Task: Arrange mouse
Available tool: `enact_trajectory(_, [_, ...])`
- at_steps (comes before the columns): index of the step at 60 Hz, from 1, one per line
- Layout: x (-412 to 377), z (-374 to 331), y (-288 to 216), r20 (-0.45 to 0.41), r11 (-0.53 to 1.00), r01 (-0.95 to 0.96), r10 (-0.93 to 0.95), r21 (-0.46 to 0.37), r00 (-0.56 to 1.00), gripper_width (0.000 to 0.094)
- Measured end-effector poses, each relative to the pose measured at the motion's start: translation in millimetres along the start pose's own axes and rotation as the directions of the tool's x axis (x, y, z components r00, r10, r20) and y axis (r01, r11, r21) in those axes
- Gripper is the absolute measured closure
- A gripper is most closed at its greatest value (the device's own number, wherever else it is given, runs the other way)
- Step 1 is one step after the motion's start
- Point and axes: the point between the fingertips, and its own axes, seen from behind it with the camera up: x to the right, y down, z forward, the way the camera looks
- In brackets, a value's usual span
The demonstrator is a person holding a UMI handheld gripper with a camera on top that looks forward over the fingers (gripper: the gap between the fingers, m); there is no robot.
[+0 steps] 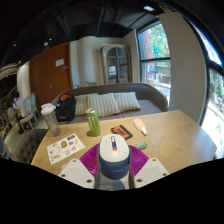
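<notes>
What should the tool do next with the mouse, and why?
Probably carry the mouse forward and set it on the bare wooden table. The tool appears to hold it between its fingers, above the table's near edge, and the green bottle and orange item lie further ahead.

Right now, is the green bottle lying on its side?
No, the green bottle stands upright on the table, beyond the mouse held between the gripper fingers.

White/blue mouse [114,158] sits upright btwn the fingers, on wooden table.
</notes>
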Motion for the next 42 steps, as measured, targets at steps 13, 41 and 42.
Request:
enact_trajectory(13, [-77.1,31.0,143.4,0.047,0.976,0.066,-0.057,-0.207,0.997,0.0552])
enact_trajectory(41, [-62.6,-17.0,171.8,0.088,0.925,0.114,-0.088,-0.362,0.992,0.0084])
enact_trajectory(42, [-60.0,-25.0,172.1,0.092,0.922,0.123,-0.095,-0.368,0.991,0.0083])
